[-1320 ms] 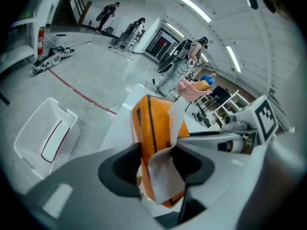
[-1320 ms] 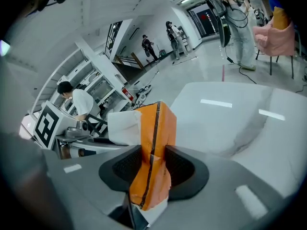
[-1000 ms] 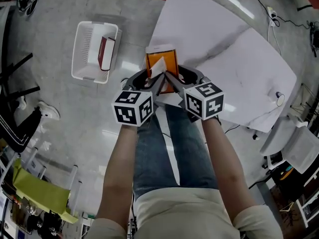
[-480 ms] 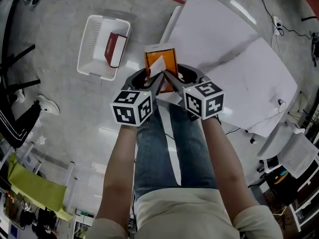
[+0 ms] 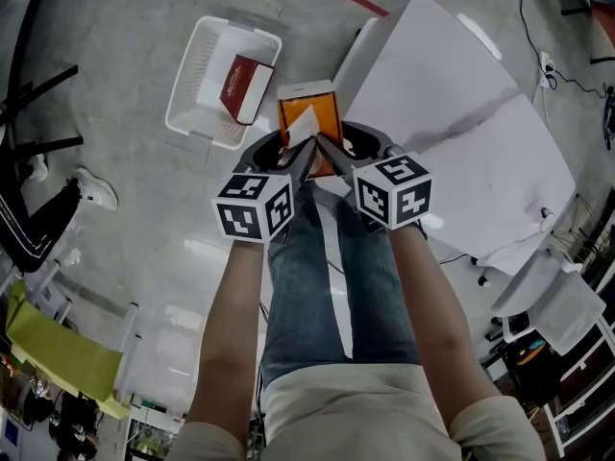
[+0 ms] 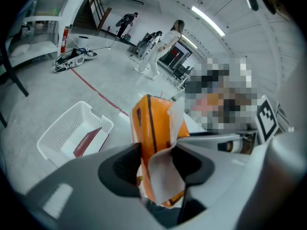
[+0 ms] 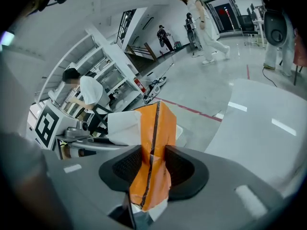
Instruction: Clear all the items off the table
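In the head view, the left claw (image 5: 293, 157) and the right claw (image 5: 332, 154) meet on 1 orange packet (image 5: 313, 121), held in the air above the floor, between the white basket (image 5: 190, 92) and the white bench (image 5: 461, 133). A red box (image 5: 247, 86) lies in the basket. In the left gripper view, the left claw (image 6: 158, 164) pinches the packet's (image 6: 152, 128) lower end and its white flap, with the basket (image 6: 62, 128) below left. In the right gripper view, the right claw (image 7: 152, 164) clamps the packet (image 7: 156, 128), with the bench (image 7: 268, 128) on the right.
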`<move>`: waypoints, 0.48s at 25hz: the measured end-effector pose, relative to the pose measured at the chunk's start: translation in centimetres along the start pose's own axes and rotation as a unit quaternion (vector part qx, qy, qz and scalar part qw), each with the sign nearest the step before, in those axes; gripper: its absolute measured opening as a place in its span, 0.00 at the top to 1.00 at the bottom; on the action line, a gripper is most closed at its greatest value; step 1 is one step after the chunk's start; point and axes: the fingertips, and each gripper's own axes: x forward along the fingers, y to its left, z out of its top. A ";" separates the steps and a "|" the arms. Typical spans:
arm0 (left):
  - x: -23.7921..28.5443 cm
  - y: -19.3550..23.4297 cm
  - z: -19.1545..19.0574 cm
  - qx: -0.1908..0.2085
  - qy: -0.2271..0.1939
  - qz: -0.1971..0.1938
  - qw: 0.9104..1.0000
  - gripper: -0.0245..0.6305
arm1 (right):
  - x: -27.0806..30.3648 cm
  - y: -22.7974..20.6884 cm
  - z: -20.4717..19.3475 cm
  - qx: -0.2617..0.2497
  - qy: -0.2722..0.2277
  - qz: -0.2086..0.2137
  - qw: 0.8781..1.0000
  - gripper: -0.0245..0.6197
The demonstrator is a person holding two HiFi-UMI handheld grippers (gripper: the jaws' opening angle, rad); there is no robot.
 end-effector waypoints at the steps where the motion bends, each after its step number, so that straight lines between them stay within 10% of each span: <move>1: -0.3 0.5 0.1 -0.002 -0.001 0.002 1.000 0.65 | 0.4 0.4 0.1 -0.002 0.002 0.002 1.000 0.73; 12: -2.8 6.2 0.3 -0.032 -0.014 0.024 0.999 0.65 | 5.4 4.3 0.9 -0.023 0.025 0.022 0.999 0.73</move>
